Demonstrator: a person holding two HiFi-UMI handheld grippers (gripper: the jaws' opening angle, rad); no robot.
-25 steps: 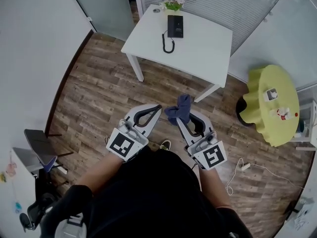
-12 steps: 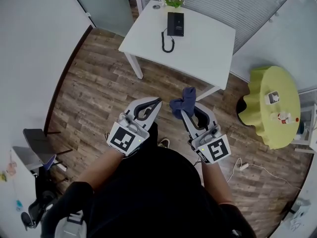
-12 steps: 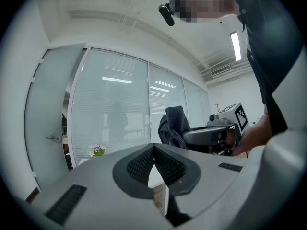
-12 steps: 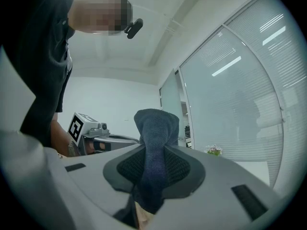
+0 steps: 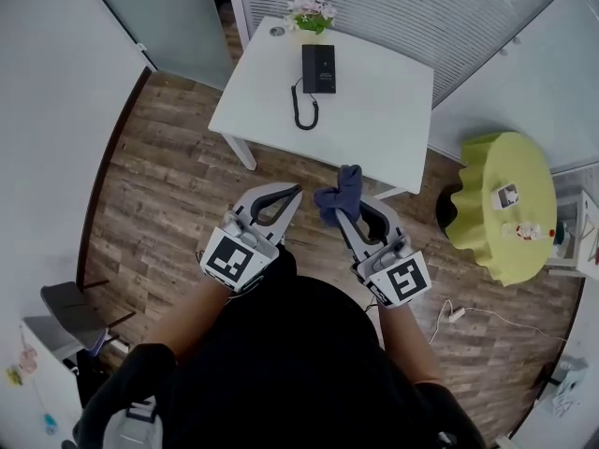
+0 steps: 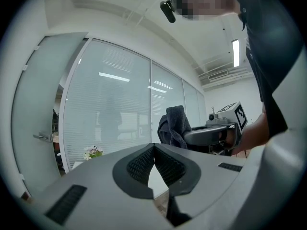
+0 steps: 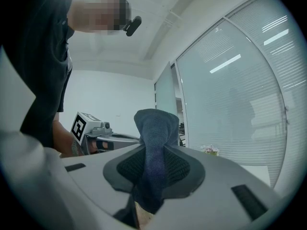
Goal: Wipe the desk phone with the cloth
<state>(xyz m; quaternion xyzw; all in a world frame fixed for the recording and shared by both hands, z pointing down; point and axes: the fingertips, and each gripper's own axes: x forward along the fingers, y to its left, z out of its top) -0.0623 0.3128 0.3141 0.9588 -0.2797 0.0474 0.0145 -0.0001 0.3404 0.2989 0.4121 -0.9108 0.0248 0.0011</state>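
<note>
A black desk phone [image 5: 318, 68] lies on the white table [image 5: 384, 110] ahead, its coiled cord [image 5: 301, 110] trailing toward me. My right gripper [image 5: 337, 208] is shut on a dark blue cloth [image 5: 340, 195], which bunches up above its tips; the same cloth [image 7: 154, 147] fills the jaws in the right gripper view and shows as a dark bundle [image 6: 173, 127] in the left gripper view. The left gripper [image 5: 292, 196] is shut with nothing in it, its tips [image 6: 154, 146] touching. Both grippers are held at waist height, short of the table's near edge.
A small pot of flowers [image 5: 311, 12] stands at the table's far side beside the phone. A round table with a yellow-green cover [image 5: 496, 204] carrying small items sits to the right. A glass wall and door run behind. A dark chair [image 5: 70, 302] stands at the left.
The table and phone have come lower in the head view, so I am closer to them. Both grippers keep their hold and their place in front of my body.
</note>
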